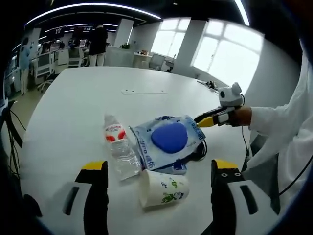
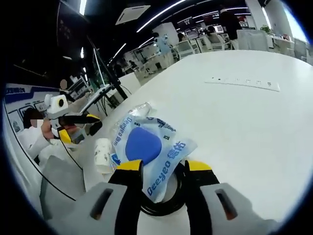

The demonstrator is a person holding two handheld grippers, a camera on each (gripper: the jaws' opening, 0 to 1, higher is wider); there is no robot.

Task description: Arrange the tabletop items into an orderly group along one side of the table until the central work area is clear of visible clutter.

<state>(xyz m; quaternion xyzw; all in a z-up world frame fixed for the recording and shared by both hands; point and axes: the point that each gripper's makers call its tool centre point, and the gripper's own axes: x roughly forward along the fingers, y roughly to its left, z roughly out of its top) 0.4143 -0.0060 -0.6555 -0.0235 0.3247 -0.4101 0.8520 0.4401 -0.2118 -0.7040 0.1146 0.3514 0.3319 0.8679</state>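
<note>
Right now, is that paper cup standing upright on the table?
No, the paper cup lies on its side on the white table, next to the plastic bottle.

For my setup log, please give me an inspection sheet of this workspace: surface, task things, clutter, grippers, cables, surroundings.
Surface: white table, mostly bare.
Task things: blue-printed bag with a blue pad inside, water bottle lying down, paper cup on its side, grouped together.
Clutter: flat white strip farther along the table.
Grippers: left gripper open, above the cup; right gripper astride the bag's edge, grip unclear.
Cables: black cable coiled under the bag.
Surroundings: office desks, windows, people standing.
</note>
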